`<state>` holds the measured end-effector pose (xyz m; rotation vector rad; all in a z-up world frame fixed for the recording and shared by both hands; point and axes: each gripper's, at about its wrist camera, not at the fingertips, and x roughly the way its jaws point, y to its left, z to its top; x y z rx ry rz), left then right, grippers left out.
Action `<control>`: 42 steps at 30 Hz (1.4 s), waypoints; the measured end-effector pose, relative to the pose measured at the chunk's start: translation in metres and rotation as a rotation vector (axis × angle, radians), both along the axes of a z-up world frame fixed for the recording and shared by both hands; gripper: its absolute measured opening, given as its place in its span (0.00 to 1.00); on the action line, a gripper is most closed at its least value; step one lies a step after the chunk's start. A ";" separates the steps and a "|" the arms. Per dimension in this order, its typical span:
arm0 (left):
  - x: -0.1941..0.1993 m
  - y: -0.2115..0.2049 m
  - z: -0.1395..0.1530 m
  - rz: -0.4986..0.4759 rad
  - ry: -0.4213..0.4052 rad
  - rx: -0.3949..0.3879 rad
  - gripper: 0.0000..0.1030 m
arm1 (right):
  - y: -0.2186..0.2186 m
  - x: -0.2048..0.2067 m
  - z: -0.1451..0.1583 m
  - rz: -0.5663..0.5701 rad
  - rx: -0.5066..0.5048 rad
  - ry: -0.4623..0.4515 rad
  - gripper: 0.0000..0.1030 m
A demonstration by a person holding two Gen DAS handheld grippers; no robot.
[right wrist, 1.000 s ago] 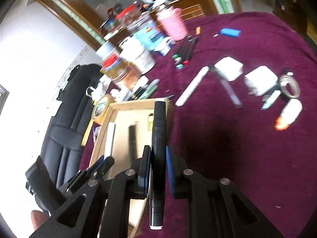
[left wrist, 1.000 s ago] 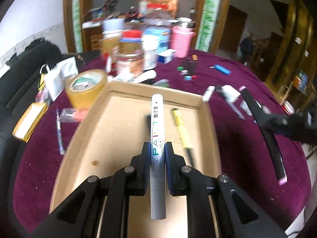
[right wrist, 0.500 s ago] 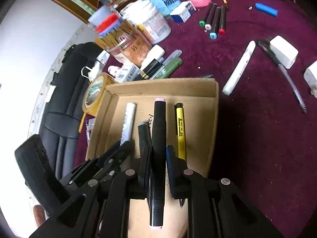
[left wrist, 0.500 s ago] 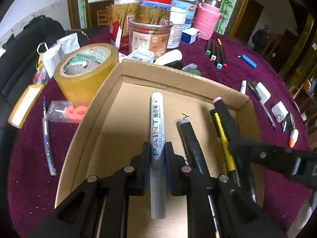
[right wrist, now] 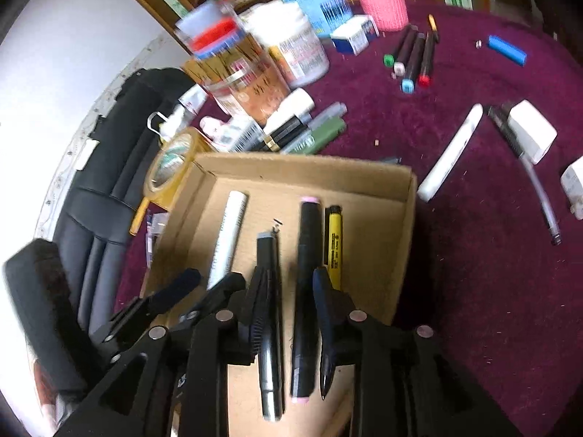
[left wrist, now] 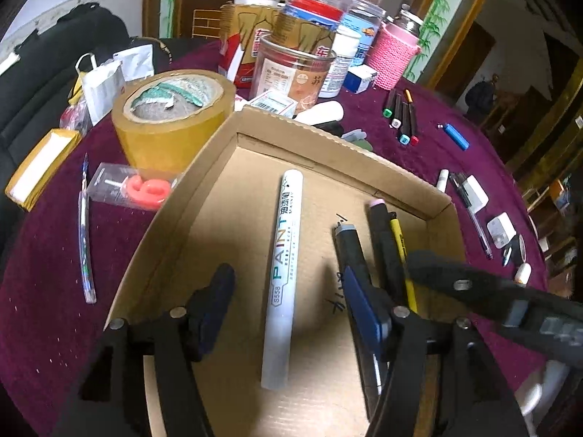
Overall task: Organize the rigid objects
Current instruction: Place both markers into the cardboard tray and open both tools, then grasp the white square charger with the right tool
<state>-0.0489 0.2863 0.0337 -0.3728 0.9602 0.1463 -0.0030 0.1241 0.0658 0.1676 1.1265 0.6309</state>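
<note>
In the left wrist view the left gripper (left wrist: 288, 306) hangs over a shallow cardboard box (left wrist: 320, 134) on a table under a maroon cloth (left wrist: 43, 291); its jaws are opening and stand clear on either side of a white paint marker (left wrist: 282, 266), which lies released on the box floor, running from the near edge toward the far wall. To its right in the box lie a dark grey pen (left wrist: 351, 251), a black marker with pink ends (left wrist: 384, 247) and a yellow pen (left wrist: 402, 255), with the right gripper's finger reaching in from the right edge. A roll of tan packing tape (left wrist: 171, 120) stands just outside the box's far left corner, and four capped markers (left wrist: 400, 116) lie beyond the far wall. In the right wrist view the right gripper (right wrist: 288, 298) is over the box's near edge, jaws opening, the black marker with pink ends (right wrist: 306, 291) lying between them; the right finger looks close against it, and I cannot tell whether it touches. The white paint marker (right wrist: 227, 240) lies toward the box's left wall, the yellow pen (right wrist: 333, 244) toward its right wall.
</note>
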 end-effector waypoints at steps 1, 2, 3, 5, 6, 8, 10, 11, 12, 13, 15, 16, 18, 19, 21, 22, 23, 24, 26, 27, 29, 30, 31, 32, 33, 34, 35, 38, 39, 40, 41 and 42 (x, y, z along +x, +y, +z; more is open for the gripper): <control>-0.001 0.000 -0.001 0.016 0.007 -0.007 0.62 | -0.007 -0.004 0.007 -0.005 -0.001 -0.028 0.32; -0.002 0.000 -0.001 0.026 0.008 -0.018 0.62 | -0.013 -0.008 0.012 -0.013 -0.005 -0.055 0.34; -0.004 -0.001 -0.001 0.030 0.008 -0.023 0.63 | -0.023 -0.013 0.019 -0.031 -0.012 -0.092 0.41; -0.008 -0.005 -0.001 0.035 0.014 -0.034 0.63 | -0.043 -0.022 0.029 -0.070 -0.029 -0.156 0.50; -0.009 -0.006 -0.001 0.037 0.015 -0.035 0.64 | -0.057 -0.026 0.033 -0.094 -0.041 -0.185 0.55; -0.015 -0.016 -0.002 0.031 0.019 0.001 0.64 | -0.078 -0.030 0.038 -0.120 -0.047 -0.203 0.57; -0.019 -0.025 -0.002 0.014 0.024 0.040 0.65 | -0.105 -0.035 0.041 -0.146 -0.039 -0.197 0.57; -0.021 -0.028 -0.002 0.005 0.023 0.041 0.65 | -0.117 -0.037 0.042 -0.160 -0.038 -0.196 0.57; -0.022 -0.030 -0.003 0.001 0.022 0.048 0.65 | -0.133 -0.040 0.043 -0.179 -0.042 -0.202 0.57; -0.023 -0.033 -0.002 -0.010 0.017 0.059 0.65 | -0.143 -0.042 0.044 -0.193 -0.048 -0.209 0.56; -0.026 -0.039 0.003 -0.047 -0.017 0.063 0.65 | -0.173 -0.048 0.047 -0.238 -0.079 -0.240 0.56; -0.027 -0.039 0.006 -0.052 -0.036 0.061 0.65 | -0.194 -0.050 0.048 -0.275 -0.108 -0.262 0.59; -0.038 -0.037 0.021 -0.036 -0.117 0.036 0.65 | -0.225 -0.051 0.049 -0.335 -0.146 -0.290 0.68; -0.046 -0.039 0.033 -0.030 -0.164 0.004 0.65 | -0.240 -0.050 0.047 -0.369 -0.159 -0.296 0.73; -0.052 -0.046 0.049 -0.041 -0.218 -0.009 0.70 | -0.268 -0.045 0.043 -0.431 -0.161 -0.281 0.73; -0.054 -0.057 0.061 -0.050 -0.248 0.019 0.74 | -0.277 -0.043 0.042 -0.449 -0.154 -0.271 0.73; -0.054 -0.067 0.067 -0.059 -0.258 0.042 0.80 | -0.290 -0.038 0.038 -0.476 -0.137 -0.255 0.73; -0.052 -0.076 0.072 -0.077 -0.265 0.061 0.81 | -0.298 -0.035 0.036 -0.493 -0.122 -0.245 0.73; -0.040 -0.104 0.079 -0.144 -0.253 0.090 0.81 | -0.311 -0.028 0.029 -0.516 -0.094 -0.226 0.73; -0.036 -0.112 0.079 -0.158 -0.240 0.096 0.81 | -0.314 -0.025 0.026 -0.516 -0.088 -0.220 0.73; -0.021 -0.136 0.073 -0.202 -0.193 0.083 0.81 | -0.317 -0.018 0.019 -0.505 -0.074 -0.209 0.73; -0.014 -0.145 0.069 -0.216 -0.171 0.071 0.81 | -0.316 -0.014 0.016 -0.492 -0.072 -0.204 0.73; -0.012 -0.151 0.066 -0.223 -0.158 0.064 0.81 | -0.312 -0.011 0.014 -0.476 -0.074 -0.201 0.73; -0.006 -0.161 0.061 -0.237 -0.135 0.051 0.81 | -0.309 -0.008 0.013 -0.461 -0.075 -0.200 0.73; -0.001 -0.171 0.056 -0.255 -0.116 0.036 0.81 | -0.306 -0.003 0.012 -0.443 -0.078 -0.202 0.73; 0.000 -0.178 0.052 -0.267 -0.107 0.029 0.81 | -0.299 0.005 0.012 -0.415 -0.086 -0.204 0.73; 0.005 -0.188 0.047 -0.289 -0.089 0.021 0.81 | -0.293 0.013 0.012 -0.392 -0.097 -0.206 0.73; 0.009 -0.207 0.037 -0.324 -0.067 0.033 0.81 | -0.273 0.040 0.012 -0.324 -0.126 -0.202 0.73; 0.010 -0.209 0.035 -0.327 -0.063 0.034 0.81 | -0.268 0.048 0.011 -0.309 -0.135 -0.199 0.73; 0.012 -0.211 0.032 -0.330 -0.056 0.033 0.81 | -0.258 0.059 0.009 -0.283 -0.153 -0.192 0.73; 0.014 -0.211 0.030 -0.329 -0.049 0.028 0.81 | -0.252 0.066 0.007 -0.264 -0.168 -0.186 0.73; 0.016 -0.209 0.029 -0.327 -0.044 0.023 0.81 | -0.245 0.071 0.004 -0.246 -0.186 -0.181 0.73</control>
